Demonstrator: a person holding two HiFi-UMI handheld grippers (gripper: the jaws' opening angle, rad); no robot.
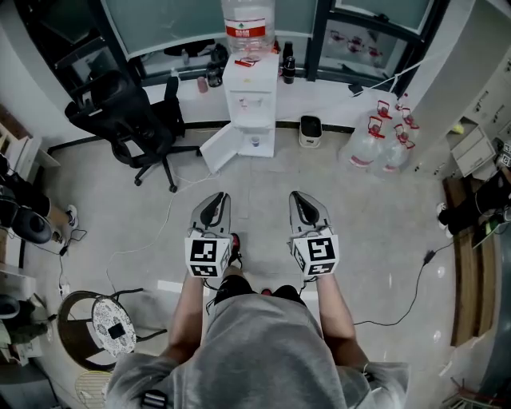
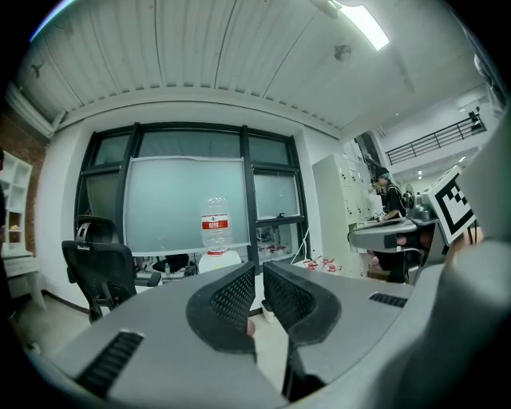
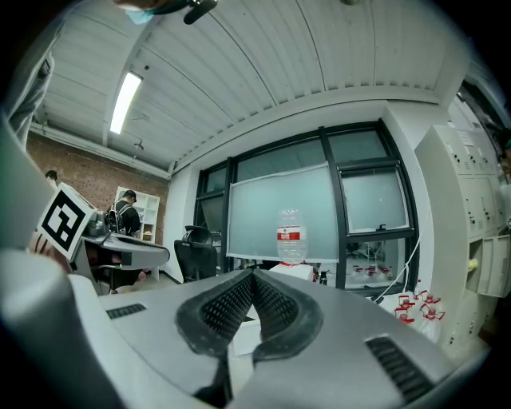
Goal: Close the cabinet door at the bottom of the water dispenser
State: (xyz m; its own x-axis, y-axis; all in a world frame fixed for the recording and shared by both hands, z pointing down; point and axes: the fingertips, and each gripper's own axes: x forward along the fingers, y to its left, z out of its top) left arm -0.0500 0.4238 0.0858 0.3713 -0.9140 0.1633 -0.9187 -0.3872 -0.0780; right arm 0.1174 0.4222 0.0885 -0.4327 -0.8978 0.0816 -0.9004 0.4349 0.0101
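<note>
The left claw (image 1: 214, 200) has its jaws drawn in to a thin slit with nothing between them; the right claw (image 1: 303, 196) has its tips closed together, also empty; both are held out level in front of the person, side by side over the bare floor, well apart from the water dispenser (image 1: 250, 89) that stands against the window wall ahead.

The job looks not yet begun; the cabinet door (image 1: 219, 149) at the foot of the dispenser stands swung wide to the left, and neither claw is near it; what is left, I judge, is to walk up, push the door round and press it flush.

An office chair (image 1: 126, 118) stands left of the door; the open cabinet (image 1: 257, 144) shows a pale inside with one small thing I cannot make out; the big clear bottle (image 1: 248, 24) sits upside down on top, its fill unclear; to the right is a small bin (image 1: 310, 132), its contents hidden; further right, clear jugs (image 1: 369, 147) with red caps stand on the floor, seemingly empty.
</note>
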